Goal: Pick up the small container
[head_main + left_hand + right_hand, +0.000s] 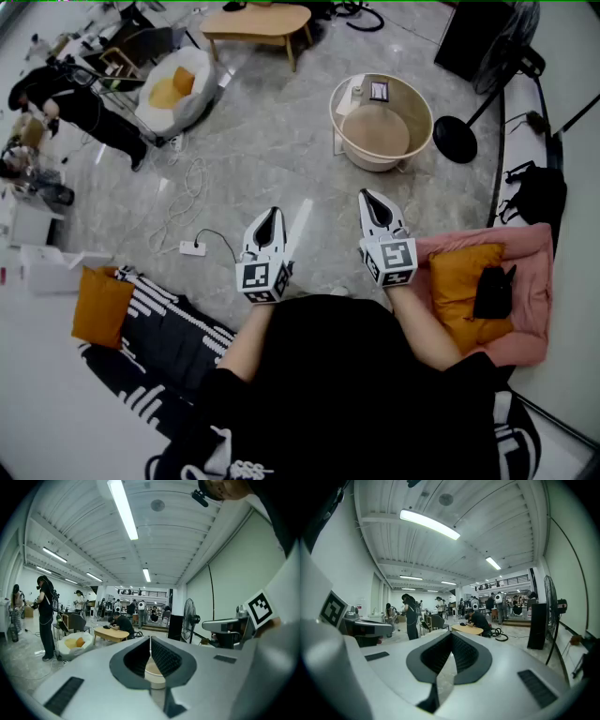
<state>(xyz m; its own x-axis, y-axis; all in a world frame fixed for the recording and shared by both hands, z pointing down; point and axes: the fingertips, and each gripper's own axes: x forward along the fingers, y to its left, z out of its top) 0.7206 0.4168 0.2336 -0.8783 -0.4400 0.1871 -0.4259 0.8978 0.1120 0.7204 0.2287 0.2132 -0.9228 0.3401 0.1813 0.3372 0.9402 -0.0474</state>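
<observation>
While the left gripper and right gripper hang, fingers clenched empty, a round tub sits on the floor beyond them.

Looking down on a grey marble floor. Finding a low wooden table at the far end, and left of it a white beanbag cradling an orange cushion. Seeing a person in black standing nearby. Noting a white power strip lying mid-floor. Catching a standing fan at right, near a pink mat carrying an orange pillow and a black object. Spotting another orange pillow beside a striped rug at left.
</observation>
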